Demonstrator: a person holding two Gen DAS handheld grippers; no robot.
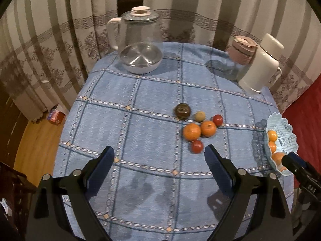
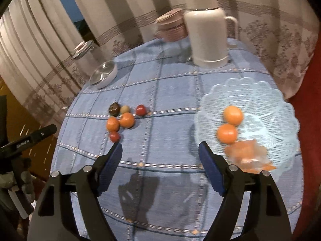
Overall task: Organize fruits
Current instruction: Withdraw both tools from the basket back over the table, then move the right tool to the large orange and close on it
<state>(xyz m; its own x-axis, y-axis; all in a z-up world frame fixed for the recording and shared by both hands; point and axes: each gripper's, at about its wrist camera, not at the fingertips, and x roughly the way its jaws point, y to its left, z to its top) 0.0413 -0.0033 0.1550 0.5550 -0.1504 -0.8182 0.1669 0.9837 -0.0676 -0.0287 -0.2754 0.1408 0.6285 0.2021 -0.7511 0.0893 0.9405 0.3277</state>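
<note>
Several loose fruits lie bunched on the blue checked tablecloth (image 1: pixel 140 104): a dark brown fruit (image 1: pixel 182 111), a small tan one (image 1: pixel 200 116), two oranges (image 1: pixel 191 132), and two small red fruits (image 1: pixel 197 146). My left gripper (image 1: pixel 159 157) hangs open and empty just in front of this bunch. A pale blue lacy basket (image 2: pixel 270 108) at the right holds two oranges (image 2: pixel 227 133) and a blurred orange heap (image 2: pixel 248 156). My right gripper (image 2: pixel 160 150) is open and empty, its right finger at the basket's near left rim. The same bunch (image 2: pixel 127 119) lies to its far left.
At the back stand a glass kettle (image 1: pixel 140 46), a white thermos (image 1: pixel 260 64) and a pink-lidded jar (image 1: pixel 242 54). Striped curtains (image 1: pixel 60 40) hang close behind the table. The table edge drops to a wooden floor (image 1: pixel 36 144) on the left. Something red (image 1: pixel 307 104) lies right.
</note>
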